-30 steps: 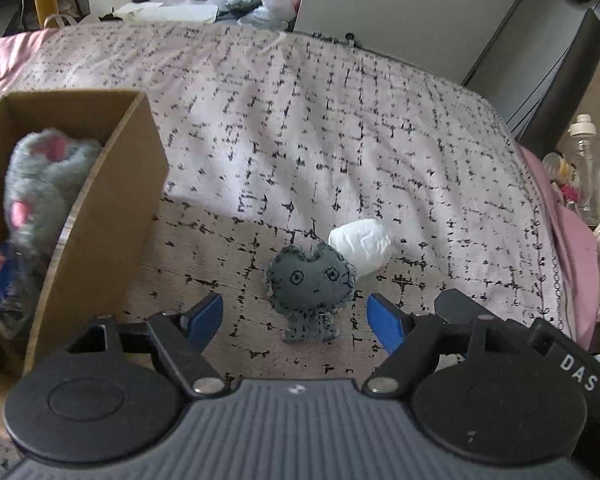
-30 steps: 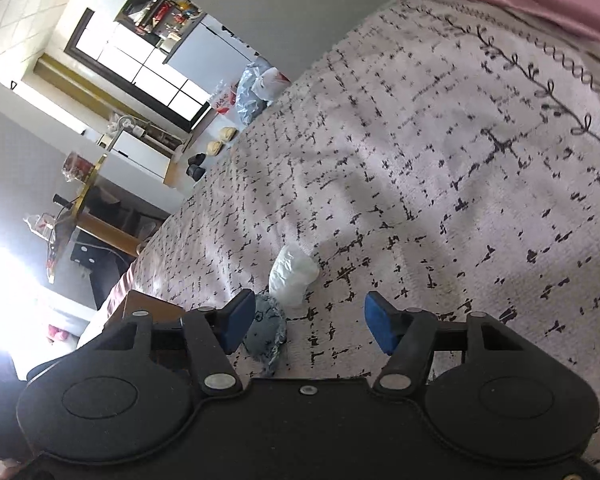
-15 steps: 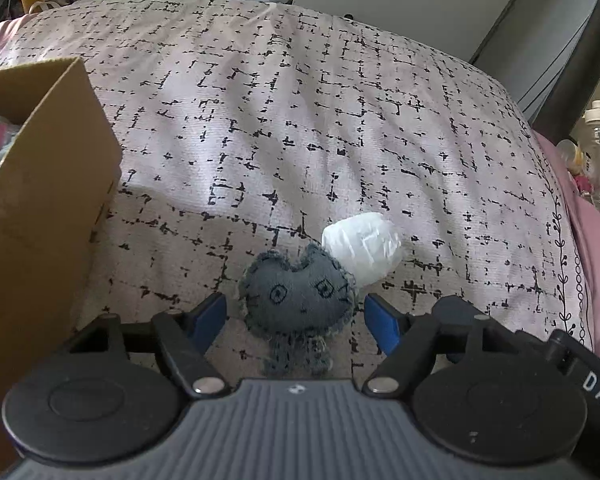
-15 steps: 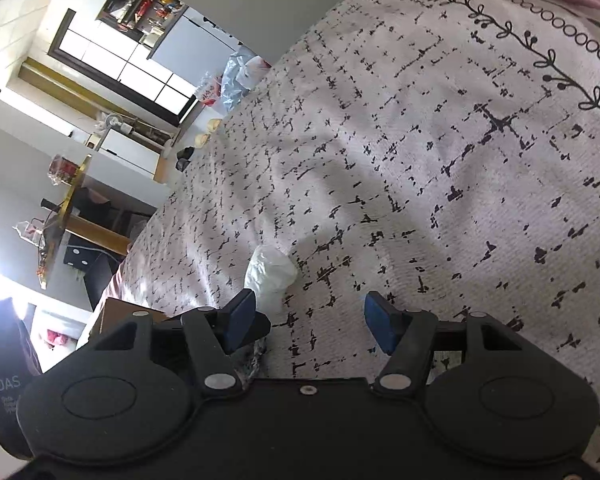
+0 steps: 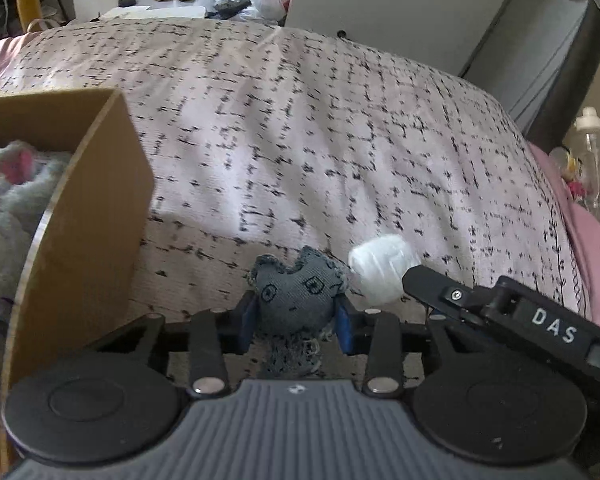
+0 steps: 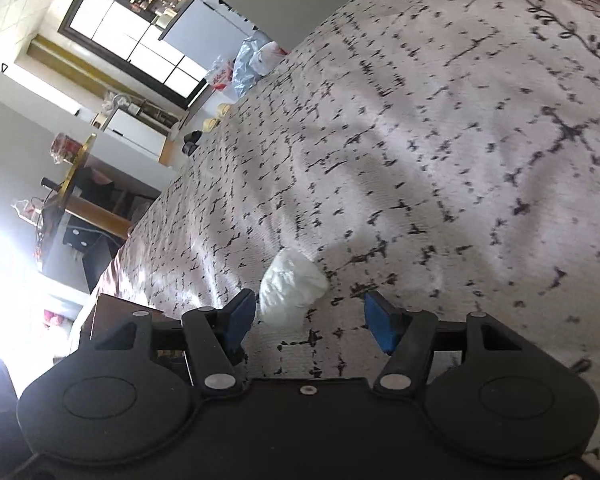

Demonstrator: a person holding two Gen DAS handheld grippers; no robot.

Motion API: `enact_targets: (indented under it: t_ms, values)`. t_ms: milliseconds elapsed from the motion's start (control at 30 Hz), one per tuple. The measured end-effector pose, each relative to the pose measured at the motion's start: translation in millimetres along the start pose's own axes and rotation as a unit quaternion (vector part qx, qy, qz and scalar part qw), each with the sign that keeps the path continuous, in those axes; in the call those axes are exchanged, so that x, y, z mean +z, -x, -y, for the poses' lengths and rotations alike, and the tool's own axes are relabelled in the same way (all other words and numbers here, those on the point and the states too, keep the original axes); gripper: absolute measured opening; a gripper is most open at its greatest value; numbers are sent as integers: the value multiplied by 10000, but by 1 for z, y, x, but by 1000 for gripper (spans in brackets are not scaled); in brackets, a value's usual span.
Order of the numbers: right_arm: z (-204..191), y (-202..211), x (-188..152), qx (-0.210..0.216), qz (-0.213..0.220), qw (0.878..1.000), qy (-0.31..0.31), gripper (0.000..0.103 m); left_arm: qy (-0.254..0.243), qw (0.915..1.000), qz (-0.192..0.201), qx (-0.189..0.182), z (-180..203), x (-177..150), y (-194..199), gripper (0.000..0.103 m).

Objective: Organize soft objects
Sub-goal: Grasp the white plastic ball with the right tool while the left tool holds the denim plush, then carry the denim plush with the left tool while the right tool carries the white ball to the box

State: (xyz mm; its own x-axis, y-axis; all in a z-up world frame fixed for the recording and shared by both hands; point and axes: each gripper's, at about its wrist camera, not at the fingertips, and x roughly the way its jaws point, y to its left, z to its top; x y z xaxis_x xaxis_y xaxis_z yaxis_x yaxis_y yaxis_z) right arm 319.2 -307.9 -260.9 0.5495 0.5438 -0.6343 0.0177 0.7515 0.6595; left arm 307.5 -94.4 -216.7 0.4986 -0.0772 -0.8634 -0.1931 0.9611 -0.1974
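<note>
Our left gripper (image 5: 296, 326) is closing its blue pads on a small grey denim stuffed toy with a stitched face (image 5: 298, 294), which lies on the pale black-flecked bedspread (image 5: 300, 140). Our right gripper (image 6: 308, 318) stands half open, holding nothing; a white crumpled soft bundle (image 6: 290, 286) lies just beyond its left pad. The brown cardboard box (image 5: 88, 240) is cut off, its fluffy contents blurred.

Cut off by the left picture edge: cardboard box (image 5: 96, 216) and grey plush (image 5: 8, 196) inside; denim doll's (image 5: 296, 300) legs partly hidden.
</note>
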Motion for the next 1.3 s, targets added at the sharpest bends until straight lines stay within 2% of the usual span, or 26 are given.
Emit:
enact_targets:
  t_ms: [333, 367, 400, 600, 767, 1000, 1300]
  values:
    - [-17, -17, 3, -156, 0, 9992, 355, 61, 133, 9998, 87, -119, -11, 10, 15, 39]
    - [-19, -19, 2, -201, 9, 9989, 419, 55, 129, 9998, 102, -139, -11, 11, 17, 39]
    - [-21, -20, 2, -255, 12, 9985, 492, 43, 122, 9997, 117, -162, -12, 11, 20, 39]
    - [-38, -13, -8, -663, 0, 9918, 1094, 42, 129, 9993, 244, -240, -16, 11, 42, 39]
    - [-42, 4, -16, -908, 52, 9877, 1270, 42, 169, 9989, 325, -305, -25, 8, 63, 39]
    - [-56, 31, -24, -897, 232, 9861, 1381, 42, 275, 9974, 524, -412, -39, 4, 97, 39]
    - [-95, 49, -38, -853, 311, 9815, 1685, 42, 450, 9941, 891, -428, -73, 6, 134, 40]
